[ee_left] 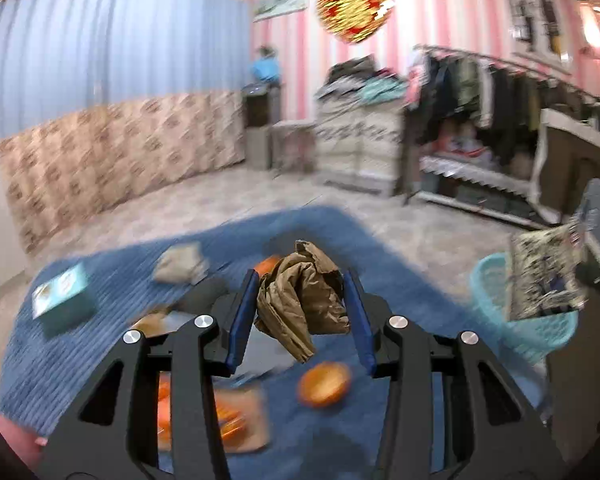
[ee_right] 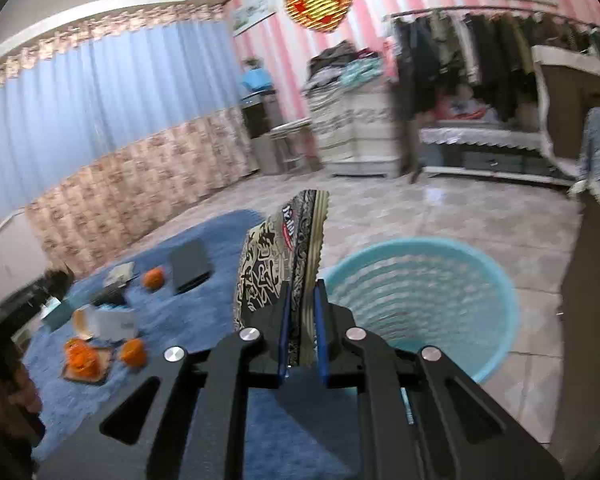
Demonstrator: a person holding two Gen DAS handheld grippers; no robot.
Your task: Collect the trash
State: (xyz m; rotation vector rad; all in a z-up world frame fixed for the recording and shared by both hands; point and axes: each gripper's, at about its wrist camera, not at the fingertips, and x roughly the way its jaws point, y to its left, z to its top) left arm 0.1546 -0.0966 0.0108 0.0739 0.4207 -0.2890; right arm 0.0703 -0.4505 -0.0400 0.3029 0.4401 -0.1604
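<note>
My left gripper (ee_left: 300, 284) is shut on a crumpled brown paper bag (ee_left: 304, 300), held up above the blue rug (ee_left: 100, 288). My right gripper (ee_right: 300, 292) is shut on a flat patterned black-and-cream package (ee_right: 272, 264), which stands upright just left of the turquoise basket (ee_right: 460, 280). In the left wrist view the same package (ee_left: 544, 276) hangs over the basket (ee_left: 496, 292) at the right. Loose on the rug lie oranges (ee_right: 153, 278), a teal box (ee_left: 62, 300), a dark flat box (ee_right: 190, 266) and a tray of orange peel (ee_right: 86, 362).
Tiled floor (ee_right: 420, 208) lies beyond the rug. A clothes rack (ee_right: 480, 40), a drawer unit piled with clothes (ee_right: 352, 128) and a small stand (ee_right: 288, 148) line the pink striped wall. Dark furniture (ee_right: 596, 280) stands at the right, close to the basket. Curtains (ee_right: 80, 120) cover the left wall.
</note>
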